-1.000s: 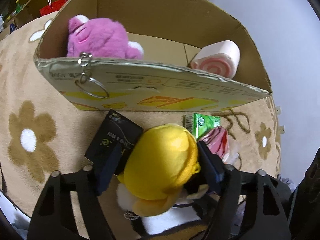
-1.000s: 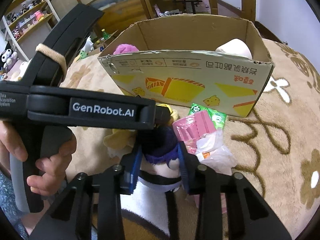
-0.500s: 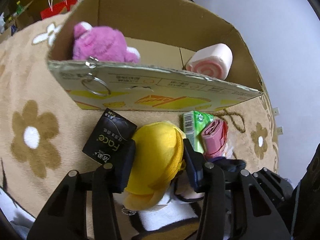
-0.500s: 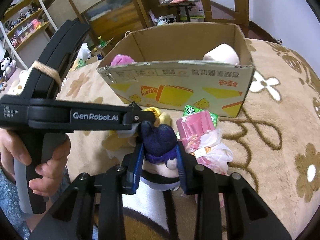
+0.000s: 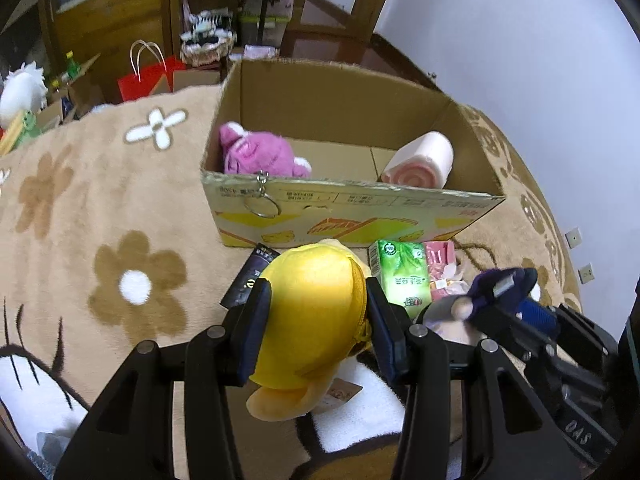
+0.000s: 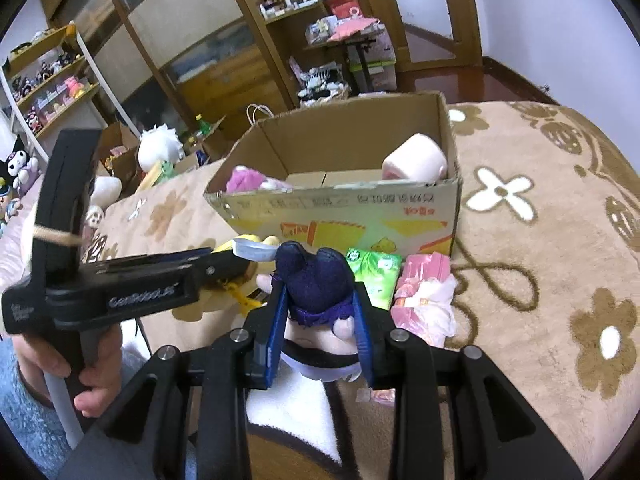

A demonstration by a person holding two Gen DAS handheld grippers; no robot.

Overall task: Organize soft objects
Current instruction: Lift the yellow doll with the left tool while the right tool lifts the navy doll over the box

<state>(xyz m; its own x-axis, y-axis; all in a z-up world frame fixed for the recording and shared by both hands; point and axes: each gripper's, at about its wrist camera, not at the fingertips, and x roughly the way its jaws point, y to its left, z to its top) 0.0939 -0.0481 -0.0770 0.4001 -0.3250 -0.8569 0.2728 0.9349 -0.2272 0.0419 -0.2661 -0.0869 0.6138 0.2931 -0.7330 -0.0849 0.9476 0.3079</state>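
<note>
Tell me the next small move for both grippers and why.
Probably carry both toys forward over the cardboard box near wall, then release. The left gripper is shut on the yellow plush, the right gripper on the dark purple plush; bare floor shows between the pink plush and the roll-cake plush.

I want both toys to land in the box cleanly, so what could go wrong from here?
The left claw and right claw carry the yellow toy and purple toy side by side, so they may bump. The box has a tall near wall that either toy could catch. A key ring hanging there might snag.
</note>
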